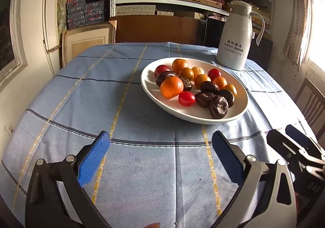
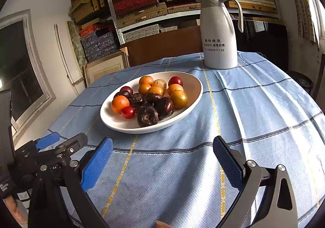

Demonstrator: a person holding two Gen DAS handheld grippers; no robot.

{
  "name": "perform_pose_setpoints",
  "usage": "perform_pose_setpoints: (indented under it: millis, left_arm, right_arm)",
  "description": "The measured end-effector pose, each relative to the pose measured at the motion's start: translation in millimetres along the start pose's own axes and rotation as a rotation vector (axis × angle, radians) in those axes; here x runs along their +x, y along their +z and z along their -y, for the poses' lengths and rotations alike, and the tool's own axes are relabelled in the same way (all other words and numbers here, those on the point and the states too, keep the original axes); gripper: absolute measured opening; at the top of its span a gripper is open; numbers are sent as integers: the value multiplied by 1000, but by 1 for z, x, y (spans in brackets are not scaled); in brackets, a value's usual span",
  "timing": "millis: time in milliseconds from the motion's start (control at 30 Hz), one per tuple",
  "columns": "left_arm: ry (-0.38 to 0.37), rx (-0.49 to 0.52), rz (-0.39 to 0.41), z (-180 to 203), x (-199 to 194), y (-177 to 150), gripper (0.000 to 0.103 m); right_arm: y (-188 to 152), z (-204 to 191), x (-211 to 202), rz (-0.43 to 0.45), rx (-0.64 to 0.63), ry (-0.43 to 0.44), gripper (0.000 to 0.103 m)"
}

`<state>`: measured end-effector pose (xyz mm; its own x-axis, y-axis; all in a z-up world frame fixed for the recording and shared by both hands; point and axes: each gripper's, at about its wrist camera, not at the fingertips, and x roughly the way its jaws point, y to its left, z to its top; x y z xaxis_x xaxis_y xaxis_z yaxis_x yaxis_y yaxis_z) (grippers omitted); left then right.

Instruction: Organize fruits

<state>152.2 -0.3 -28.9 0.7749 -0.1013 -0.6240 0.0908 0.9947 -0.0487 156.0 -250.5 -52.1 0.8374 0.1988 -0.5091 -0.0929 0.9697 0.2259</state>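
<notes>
- Currently my left gripper (image 1: 160, 158) and right gripper (image 2: 162, 160) both hover with jaws spread wide, grasping nothing.
- Ahead, I see mixed fruits (image 1: 195, 85) piled in the oval white ceramic dish (image 1: 150, 89) on the blue checked tablecloth (image 1: 85, 93), near a white thermos jug (image 1: 235, 40).

Tablecloth (image 1: 142, 156): woven cloth, matt, finely dimpled weave. Plate (image 1: 239, 106): smooth glossy white (looks ceramic). Tomatoes (image 1: 186, 98): slick, shiny skin. Oranges (image 1: 171, 87): pebbled, dull sheen. Dark fruits (image 1: 219, 106): wrinkled, rough. Jug (image 1: 233, 40): smooth white plastic, satin. Left gripper (image 1: 161, 158) and right gripper (image 2: 162, 159): ribbed blue plastic pads, brushed metal arms.
</notes>
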Motion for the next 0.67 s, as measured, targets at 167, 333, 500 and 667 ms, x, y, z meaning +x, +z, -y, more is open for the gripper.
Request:
perform_pose_setpoints:
  millis: [167, 333, 500, 667]
  left_arm:
    - [50, 30, 14, 6, -3, -2, 98]
    - [80, 25, 58, 5, -10, -1, 98]
    - [70, 40, 52, 8, -8, -1, 98]
    - [55, 27, 45, 7, -8, -1, 98]
  right_arm:
    - [0, -2, 0, -2, -12, -1, 99]
    - [-1, -3, 0, -1, -13, -2, 99]
    - [-1, -3, 0, -2, -12, -2, 99]
    - [-1, -3, 0, -3, -11, -1, 99]
